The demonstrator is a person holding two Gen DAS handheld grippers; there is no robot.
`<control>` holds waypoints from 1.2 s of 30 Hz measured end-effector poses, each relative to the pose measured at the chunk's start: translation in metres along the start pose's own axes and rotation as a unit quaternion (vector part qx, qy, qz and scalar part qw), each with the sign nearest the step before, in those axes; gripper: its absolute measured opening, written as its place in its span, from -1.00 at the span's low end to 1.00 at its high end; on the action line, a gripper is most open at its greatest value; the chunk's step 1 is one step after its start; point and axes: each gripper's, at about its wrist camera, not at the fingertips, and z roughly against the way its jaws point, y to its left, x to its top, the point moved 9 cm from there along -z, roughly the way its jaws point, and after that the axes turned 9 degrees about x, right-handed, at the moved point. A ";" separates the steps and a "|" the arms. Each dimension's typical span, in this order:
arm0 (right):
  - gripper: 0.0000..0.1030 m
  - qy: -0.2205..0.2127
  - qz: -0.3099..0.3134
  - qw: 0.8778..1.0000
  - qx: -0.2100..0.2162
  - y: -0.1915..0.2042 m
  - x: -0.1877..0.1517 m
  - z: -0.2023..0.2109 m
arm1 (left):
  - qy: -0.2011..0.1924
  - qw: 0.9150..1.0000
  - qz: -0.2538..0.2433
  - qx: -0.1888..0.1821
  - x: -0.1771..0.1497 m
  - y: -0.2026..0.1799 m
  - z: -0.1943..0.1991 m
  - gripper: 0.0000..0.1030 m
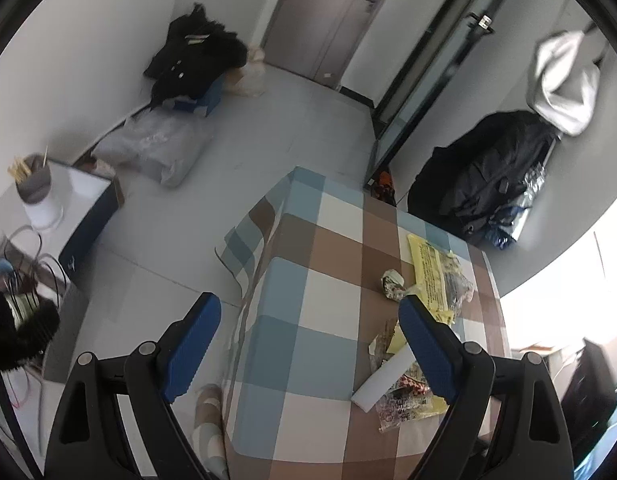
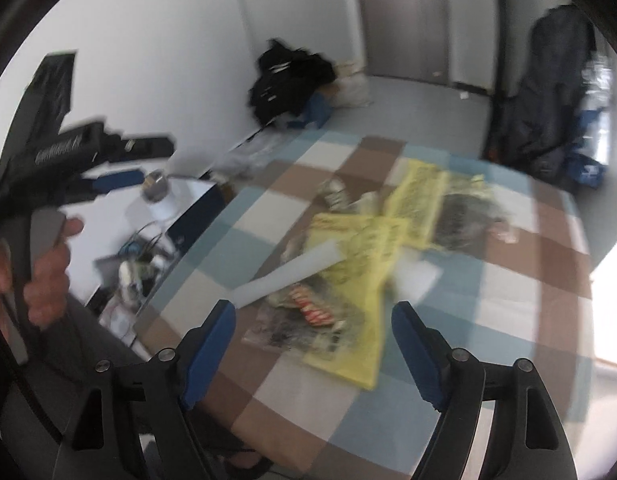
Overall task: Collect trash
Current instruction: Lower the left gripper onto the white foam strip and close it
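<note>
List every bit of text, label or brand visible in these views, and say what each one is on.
No text here can be read for certain.
Yellow printed sheet: dark print, too small to read.
Clear printed wrapper: characters, too small and distorted.
Left gripper, seen from the right wrist: white lettering on its body, blurred.
Red-and-white wrapper: pattern only, blurred.

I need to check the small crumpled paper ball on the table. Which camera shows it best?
The left wrist view: the paper ball is sharp and unobstructed on the checked tablecloth. The right wrist view shows it only as a motion-blurred smudge beside the yellow bag.
</note>
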 end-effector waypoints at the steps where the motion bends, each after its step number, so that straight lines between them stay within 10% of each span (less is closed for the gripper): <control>1: 0.53 0.003 0.008 1.000 0.008 0.002 -0.002 -0.006 | 0.003 1.000 0.006 -0.002 0.001 0.001 -0.001 0.72; 20: -0.54 0.073 0.037 0.997 -0.015 -0.014 -0.018 -0.052 | 0.029 0.999 0.022 0.002 -0.002 0.006 -0.017 0.72; 36: -0.58 0.062 0.005 0.998 -0.014 -0.020 -0.024 -0.018 | 0.065 0.997 0.026 0.013 -0.014 0.010 -0.032 0.72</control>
